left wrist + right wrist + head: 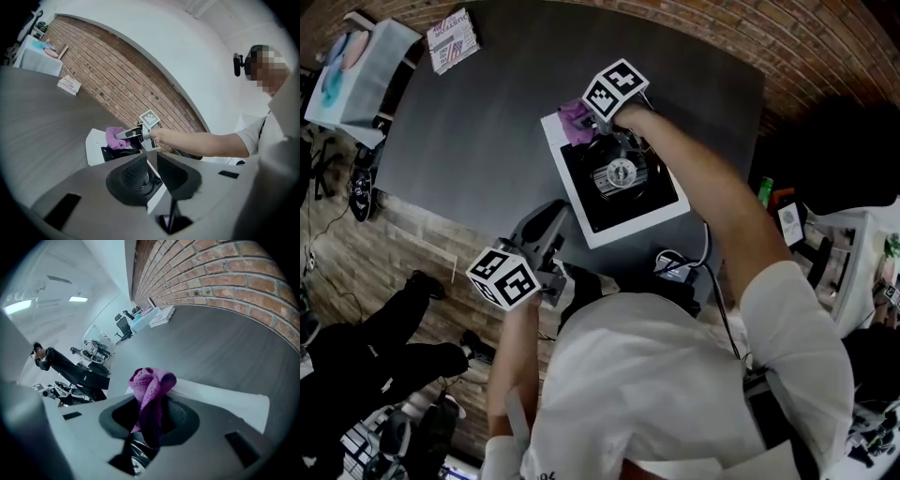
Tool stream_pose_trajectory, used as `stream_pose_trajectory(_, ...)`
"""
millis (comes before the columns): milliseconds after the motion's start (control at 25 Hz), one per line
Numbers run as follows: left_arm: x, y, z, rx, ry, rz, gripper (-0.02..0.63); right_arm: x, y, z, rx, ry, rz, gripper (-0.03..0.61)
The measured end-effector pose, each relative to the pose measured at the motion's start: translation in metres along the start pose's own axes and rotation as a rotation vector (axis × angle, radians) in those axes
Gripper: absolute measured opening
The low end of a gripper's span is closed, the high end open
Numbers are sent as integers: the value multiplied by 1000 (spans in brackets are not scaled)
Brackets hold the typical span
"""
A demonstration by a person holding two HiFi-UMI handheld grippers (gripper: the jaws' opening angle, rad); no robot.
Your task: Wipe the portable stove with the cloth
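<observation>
We recorded the right gripper point(150, 420) clamped on the cloth point(151, 385), with both jaws pressed onto its lower fold. The cloth was purple, with a fine woven texture, and bunched into a soft knot above the jaws. In the head view it sat at the far left corner of the portable stove point(630, 221). The stove was a flat square unit with a white casing, a black top panel and 1 round metallic burner point(621, 173) at the centre. It rested on the smooth dark grey table point(506, 112), close to the near edge. The left gripper point(152, 169) held nothing, and its 2 ribbed dark pads stood a narrow gap apart. It hung by the table's near edge, apart from the stove. The table left of the stove lay bare as far as 1 booklet point(453, 39) at the far corner. A brick wall point(825, 47) bounded the far side
</observation>
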State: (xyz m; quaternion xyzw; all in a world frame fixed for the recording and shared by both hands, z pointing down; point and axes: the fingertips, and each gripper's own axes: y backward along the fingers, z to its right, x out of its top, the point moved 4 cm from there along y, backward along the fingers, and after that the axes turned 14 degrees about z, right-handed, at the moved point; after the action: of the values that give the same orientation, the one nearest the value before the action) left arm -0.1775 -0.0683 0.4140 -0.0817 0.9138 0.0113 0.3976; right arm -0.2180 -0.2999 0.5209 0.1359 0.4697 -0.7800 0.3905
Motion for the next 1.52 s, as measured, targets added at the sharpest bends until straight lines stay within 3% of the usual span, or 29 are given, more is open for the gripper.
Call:
stream_pose_trajectory(200,-1,-2,2,-6,1,-3,67,-6,20,16,-39,19,-26,118)
stream_pose_trajectory(440,-6,-4,6,-20,3,-5,67,-10,37,27,-120,146,-101,117)
stream_pose_trajectory(840,-4,-3,9,-23,1,1,67,-9,61,44,-281,247,-215,117)
stream_pose_trajectory(1240,-6,5,11,-37,10,38,67,-6,83,49,-522,531,-404,115)
stream_pose_trajectory(1520,-3,15,13,-40,13,62,67,8,90,32,-554,621,-351,115)
